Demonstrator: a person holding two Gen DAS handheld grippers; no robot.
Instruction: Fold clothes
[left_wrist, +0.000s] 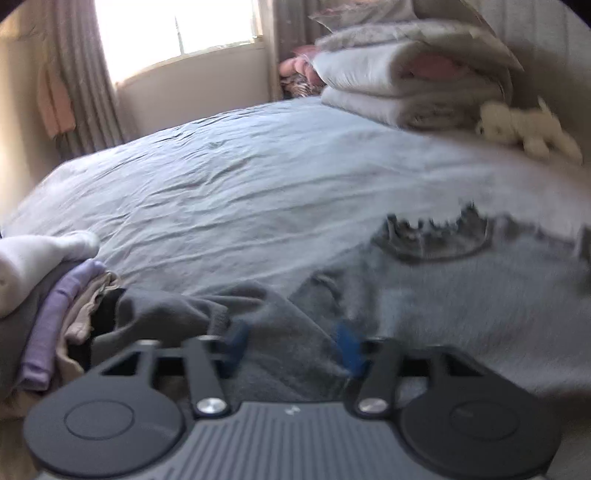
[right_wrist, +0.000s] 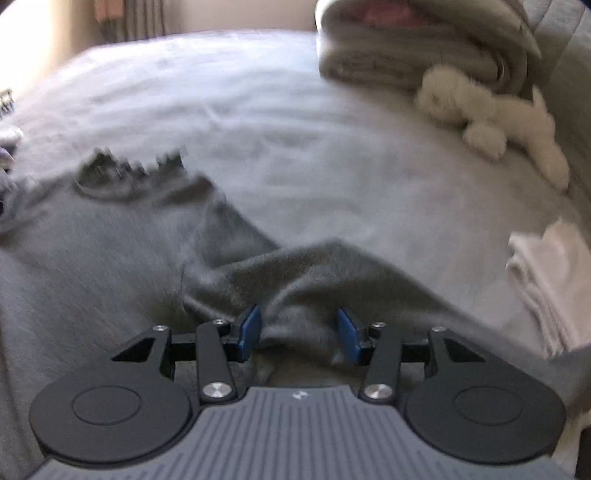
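1. Spreading across the near edge of the bed (left_wrist: 229, 192), a grey sweatshirt (left_wrist: 461, 295) lies on the pale blue-grey sheet, its dark collar (left_wrist: 436, 240) turned toward the far side; much of it is motion-blurred.
2. The left gripper (left_wrist: 291, 343) sits low over a grey sleeve (left_wrist: 177, 314), its blue pads (left_wrist: 349, 347) set wide apart with cloth between them — whether they pinch it cannot be told.
3. The right gripper (right_wrist: 298, 330) likewise has its blue fingers (right_wrist: 251, 326) wide, with a bunched fold of the other sleeve (right_wrist: 314, 273) lying in the gap; neither pad visibly presses the fabric.
4. At the near left corner of the bed sits a pile of clothes (left_wrist: 62, 317) — a lilac piece, a beige one and a white one on top, touching the sleeve.
5. At the right edge of the bed, in the right wrist view, rests a small stack of folded white cloth (right_wrist: 546, 273), apart from the sweatshirt.
6. Beyond that the sheet is bare and creased across the middle of the bed.
7. At the far right corner lies a white plush toy (right_wrist: 491, 110), just beside a stack of folded grey blankets (left_wrist: 406, 81).
8. Past the far edge, a bright window (left_wrist: 177, 29) stands in a cream wall, with striped grey curtains (left_wrist: 88, 81) on its left and a pinkish garment (left_wrist: 55, 103) hanging beside them.
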